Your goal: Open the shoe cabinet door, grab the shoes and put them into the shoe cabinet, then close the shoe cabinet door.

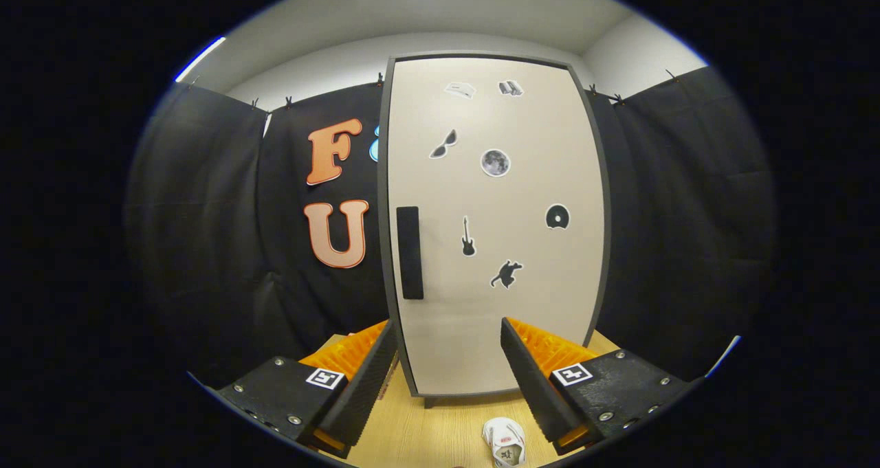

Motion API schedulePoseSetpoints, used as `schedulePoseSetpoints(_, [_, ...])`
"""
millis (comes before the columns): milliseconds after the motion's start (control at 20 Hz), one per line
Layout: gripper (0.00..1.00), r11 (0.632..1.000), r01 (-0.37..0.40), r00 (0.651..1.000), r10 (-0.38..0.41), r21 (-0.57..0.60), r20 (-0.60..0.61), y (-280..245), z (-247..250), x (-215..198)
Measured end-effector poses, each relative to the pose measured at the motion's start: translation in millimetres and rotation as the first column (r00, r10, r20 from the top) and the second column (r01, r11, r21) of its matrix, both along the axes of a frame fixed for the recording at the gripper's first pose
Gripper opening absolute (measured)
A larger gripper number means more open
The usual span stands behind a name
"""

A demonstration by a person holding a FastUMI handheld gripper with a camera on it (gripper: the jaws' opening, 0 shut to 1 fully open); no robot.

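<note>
Black handle (410, 252) at left edge of closed shoe cabinet door (495, 248); white shoe (505, 442) on tabletop (426, 430) between gripper (447, 379) fingers (spread wide, holding nothing). Risk: a shallow bite slipping off the flat handle, door staying shut.

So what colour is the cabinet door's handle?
Black vertical bar handle on the beige cabinet door, gripper view.

- I note a wooden table (440, 433) at my 6 o'clock, pale grain, bare across its middle.
- Black cloth wall (206, 248) from 9 o'clock round to 3 o'clock, clipped along its upper edge.
- Plain light room wall (330, 66) above the cloth at 11 o'clock.
- White ceiling (447, 7) at 12 o'clock; a lit strip (199, 59) at 10 o'clock.
</note>
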State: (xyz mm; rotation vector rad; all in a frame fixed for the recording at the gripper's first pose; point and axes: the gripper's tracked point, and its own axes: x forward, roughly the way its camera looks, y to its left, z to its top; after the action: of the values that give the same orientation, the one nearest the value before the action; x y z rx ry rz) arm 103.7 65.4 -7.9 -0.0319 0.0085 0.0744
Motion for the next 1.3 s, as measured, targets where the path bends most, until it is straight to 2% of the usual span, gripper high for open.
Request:
schedulePoseSetpoints(550, [0.94,0.999,-0.038,0.999,0.038,0.01,0.022,51.7,17.6,115.9])
schedulePoseSetpoints(800, [0.94,1.0,-0.016,0.999,0.015,0.026,0.035,56.1,22.8,143.0])
schedulePoseSetpoints(900, [0.91,1.0,0.004,1.0,-0.005,0.022,0.026,54.0,20.2,147.3])
schedulePoseSetpoints(1000, [0.76,1.0,0.029,0.999,-0.03,0.007,0.04,49.5,22.2,150.0])
schedulePoseSetpoints(1050, [0.61,1.0,0.016,0.999,-0.016,0.006,0.036,52.7,22.4,149.7])
schedulePoseSetpoints(1100, [0.53,1.0,0.004,1.0,-0.005,0.014,0.026,57.0,21.1,150.0])
schedulePoseSetpoints(1150, [0.41,1.0,0.011,1.0,-0.011,0.011,0.02,57.7,20.7,148.2])
schedulePoseSetpoints(1300, [0.35,1.0,0.013,1.0,-0.013,0.009,0.011,56.8,19.6,145.3])
